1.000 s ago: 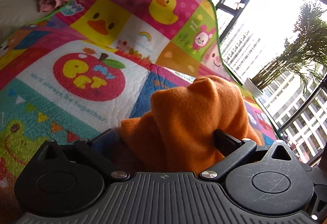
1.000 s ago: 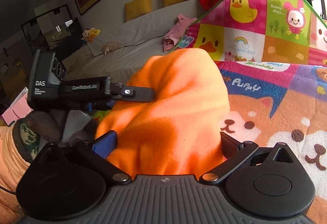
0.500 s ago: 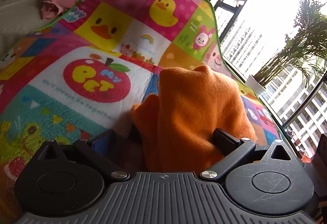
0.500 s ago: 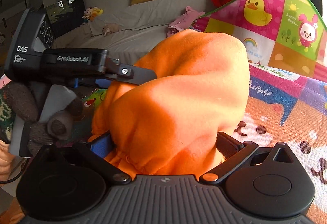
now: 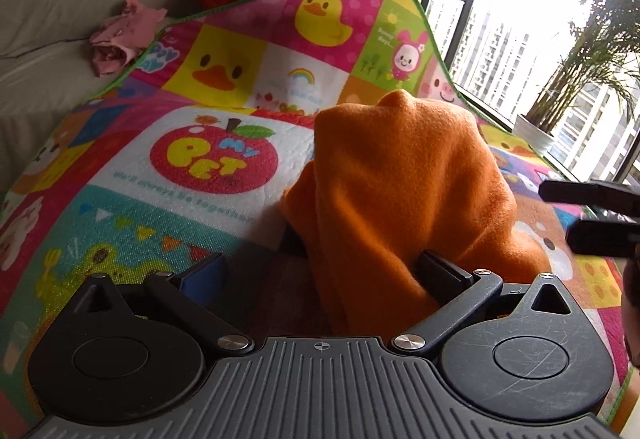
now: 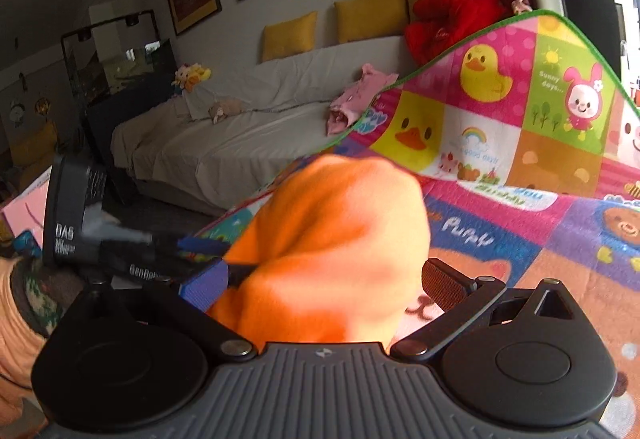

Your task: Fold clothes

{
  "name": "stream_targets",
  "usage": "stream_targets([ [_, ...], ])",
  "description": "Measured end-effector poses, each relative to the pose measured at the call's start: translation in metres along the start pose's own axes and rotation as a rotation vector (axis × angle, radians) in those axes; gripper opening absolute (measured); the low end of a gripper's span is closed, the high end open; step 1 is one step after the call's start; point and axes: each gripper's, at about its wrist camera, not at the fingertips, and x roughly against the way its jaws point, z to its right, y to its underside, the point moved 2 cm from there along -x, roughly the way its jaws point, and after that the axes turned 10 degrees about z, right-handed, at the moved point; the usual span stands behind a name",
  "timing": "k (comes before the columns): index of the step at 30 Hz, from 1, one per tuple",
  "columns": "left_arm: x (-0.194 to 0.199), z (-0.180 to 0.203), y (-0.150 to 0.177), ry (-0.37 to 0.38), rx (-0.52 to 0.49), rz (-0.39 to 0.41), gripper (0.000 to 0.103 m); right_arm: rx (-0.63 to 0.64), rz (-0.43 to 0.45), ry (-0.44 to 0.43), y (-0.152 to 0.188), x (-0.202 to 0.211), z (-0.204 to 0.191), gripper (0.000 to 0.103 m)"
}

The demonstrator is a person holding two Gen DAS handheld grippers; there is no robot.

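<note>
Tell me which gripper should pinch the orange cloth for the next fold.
Left, probably. The orange cloth lies between the open fingers of the left gripper, against one pad. The right gripper is open too, but in the left wrist view its fingertips stand beside the cloth, short of it.

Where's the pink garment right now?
In both views the pink garment lies upper left, crumpled on the white sofa, just beyond the play mat edge.

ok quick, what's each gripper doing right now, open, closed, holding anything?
Left gripper: open, fingers wide apart, the orange garment draped between them.
Right gripper: open too, the same orange garment bunched between its fingers, not clamped.
</note>
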Motion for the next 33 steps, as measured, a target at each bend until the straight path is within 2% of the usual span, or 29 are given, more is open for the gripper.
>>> stream_targets([
  [2, 0.001, 0.0, 0.001, 0.002, -0.003, 0.007, 0.103, -0.071, 0.02, 0.033, -0.013, -0.011, 0.016, 0.103],
  [6, 0.002, -0.003, 0.004, 0.017, 0.01, 0.008, 0.103, -0.219, -0.04, 0.084, -0.017, -0.057, 0.043, 0.103],
  [10, 0.003, -0.006, 0.005, 0.022, 0.004, 0.007, 0.103, -0.305, -0.109, 0.0, -0.008, -0.095, 0.042, 0.103],
  [14, 0.004, -0.006, 0.009, 0.034, -0.008, 0.005, 0.103, -0.118, -0.019, -0.122, -0.016, -0.084, 0.001, 0.103],
  [15, 0.003, -0.007, 0.009, 0.04, -0.001, 0.003, 0.103, -0.056, -0.016, -0.097, -0.016, -0.083, -0.005, 0.103],
  [18, 0.002, -0.007, 0.01, 0.058, 0.02, -0.001, 0.103, 0.039, -0.082, 0.102, -0.007, -0.095, 0.006, 0.103],
  [20, -0.001, -0.004, 0.01, 0.069, 0.027, 0.001, 0.103, 0.063, -0.082, 0.159, 0.003, -0.094, 0.02, 0.103],
  [23, -0.004, 0.003, 0.008, 0.081, 0.024, -0.002, 0.103, 0.026, -0.076, 0.176, 0.008, -0.087, 0.034, 0.103],
  [29, -0.005, 0.015, 0.006, 0.079, -0.002, -0.005, 0.103, 0.086, -0.055, 0.233, 0.009, -0.075, 0.031, 0.103],
  [33, -0.005, 0.017, 0.006, 0.083, -0.008, -0.01, 0.103, 0.108, -0.024, 0.189, 0.009, -0.05, 0.017, 0.103],
])
